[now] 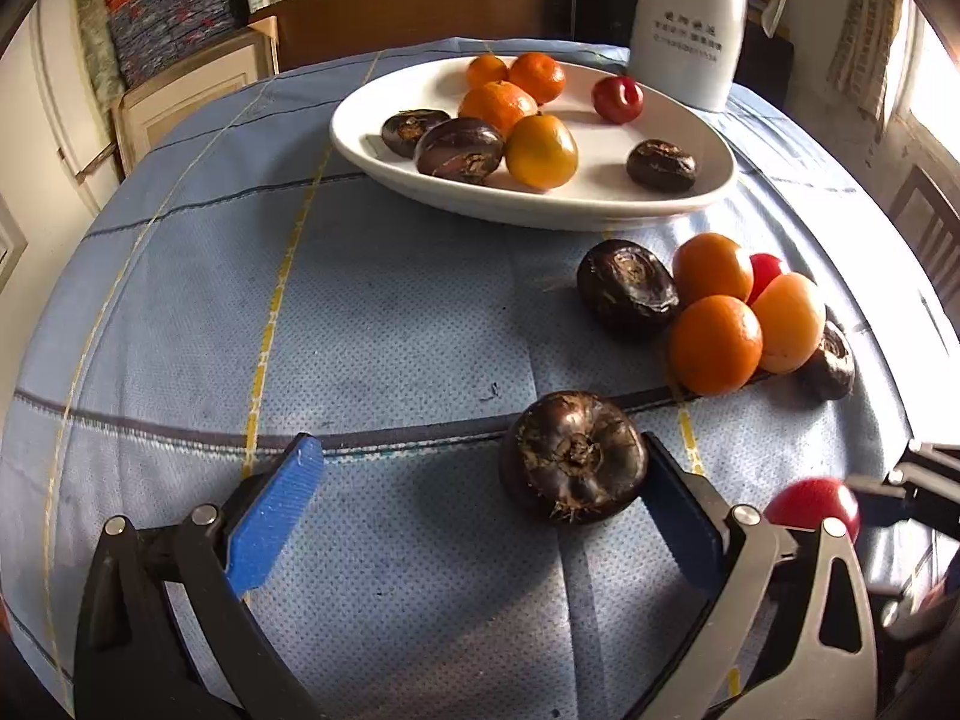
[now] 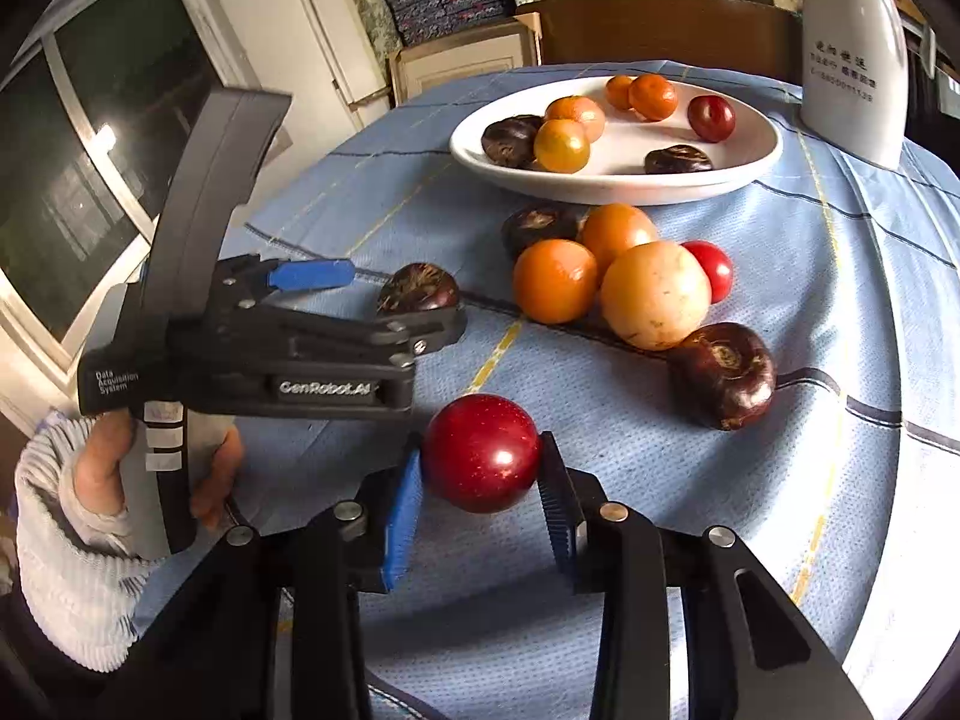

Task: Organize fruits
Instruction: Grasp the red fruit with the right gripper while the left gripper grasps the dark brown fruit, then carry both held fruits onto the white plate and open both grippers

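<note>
Seeing woven blue tablecloth (image 1: 384,312), matt, dotted texture. White plate (image 1: 384,165) glossy ceramic. My red fruit (image 2: 481,461) smooth, shiny. Dark fruit (image 1: 573,457) leathery, rough-stubbled. Oranges (image 1: 715,344) finely pitted. Ribbed blue plastic pads (image 1: 273,513).

White jug (image 1: 690,24): top is running off my frame edge, its print too small to read. Red fruit (image 1: 765,273): mostly hiding behind the oranges (image 1: 714,342).

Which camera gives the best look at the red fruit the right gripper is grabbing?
The right wrist view: the red fruit sits whole and sharp between the right gripper pads, which press on both sides. The left wrist view shows only part of it, low at the right edge.
</note>
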A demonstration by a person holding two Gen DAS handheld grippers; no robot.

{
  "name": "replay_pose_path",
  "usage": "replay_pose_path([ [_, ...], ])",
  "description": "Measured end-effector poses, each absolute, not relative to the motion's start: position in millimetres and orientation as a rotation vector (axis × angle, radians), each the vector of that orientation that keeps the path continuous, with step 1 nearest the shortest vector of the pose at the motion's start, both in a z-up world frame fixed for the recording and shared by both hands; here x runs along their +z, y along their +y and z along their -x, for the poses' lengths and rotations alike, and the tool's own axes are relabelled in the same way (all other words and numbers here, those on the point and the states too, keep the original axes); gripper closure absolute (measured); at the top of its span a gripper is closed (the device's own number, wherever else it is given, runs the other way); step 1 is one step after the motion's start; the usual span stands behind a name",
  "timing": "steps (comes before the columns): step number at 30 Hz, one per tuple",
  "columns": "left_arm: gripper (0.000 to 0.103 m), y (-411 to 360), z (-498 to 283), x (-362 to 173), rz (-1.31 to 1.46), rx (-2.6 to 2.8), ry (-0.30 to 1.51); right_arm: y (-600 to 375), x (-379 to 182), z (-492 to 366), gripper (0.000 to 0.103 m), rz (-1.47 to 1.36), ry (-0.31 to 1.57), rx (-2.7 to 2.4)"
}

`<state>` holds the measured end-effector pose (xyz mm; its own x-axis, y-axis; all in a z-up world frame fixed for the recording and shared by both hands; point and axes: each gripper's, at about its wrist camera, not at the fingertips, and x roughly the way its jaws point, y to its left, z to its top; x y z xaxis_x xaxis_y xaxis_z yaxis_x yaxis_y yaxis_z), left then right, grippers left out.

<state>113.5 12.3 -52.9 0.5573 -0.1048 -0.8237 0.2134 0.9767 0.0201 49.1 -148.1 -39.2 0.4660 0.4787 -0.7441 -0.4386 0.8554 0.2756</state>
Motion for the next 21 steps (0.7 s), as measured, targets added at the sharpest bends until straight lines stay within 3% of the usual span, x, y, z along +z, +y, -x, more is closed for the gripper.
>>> replay_pose_path([
  [5, 0.005, 6.3, -112.4, -51.4, -0.133, -0.217, 0.944, -151.6, -38.4, -49.1, 0.066, -0.062, 0.923, 0.562],
  [8, 0.021, -0.2, -108.0, -48.9, -0.157, -0.249, 0.918, -156.6, -39.6, -50.1, 0.066, -0.084, 0.925, 0.55],
  [13, 0.039, -0.9, -106.9, -47.0, -0.14, -0.269, 0.906, -162.4, -39.6, -52.8, 0.066, -0.11, 0.925, 0.529],
  [15, 0.051, -0.4, -104.8, -44.9, -0.121, -0.294, 0.899, -164.0, -39.9, -53.4, 0.065, -0.118, 0.928, 0.526],
  [17, 0.058, -3.5, -102.0, -44.5, -0.128, -0.309, 0.897, -165.8, -40.2, -52.5, 0.065, -0.127, 0.93, 0.524],
  [21, 0.06, -6.4, -99.4, -43.3, -0.136, -0.306, 0.893, -168.5, -39.1, -51.1, 0.065, -0.138, 0.925, 0.521],
])
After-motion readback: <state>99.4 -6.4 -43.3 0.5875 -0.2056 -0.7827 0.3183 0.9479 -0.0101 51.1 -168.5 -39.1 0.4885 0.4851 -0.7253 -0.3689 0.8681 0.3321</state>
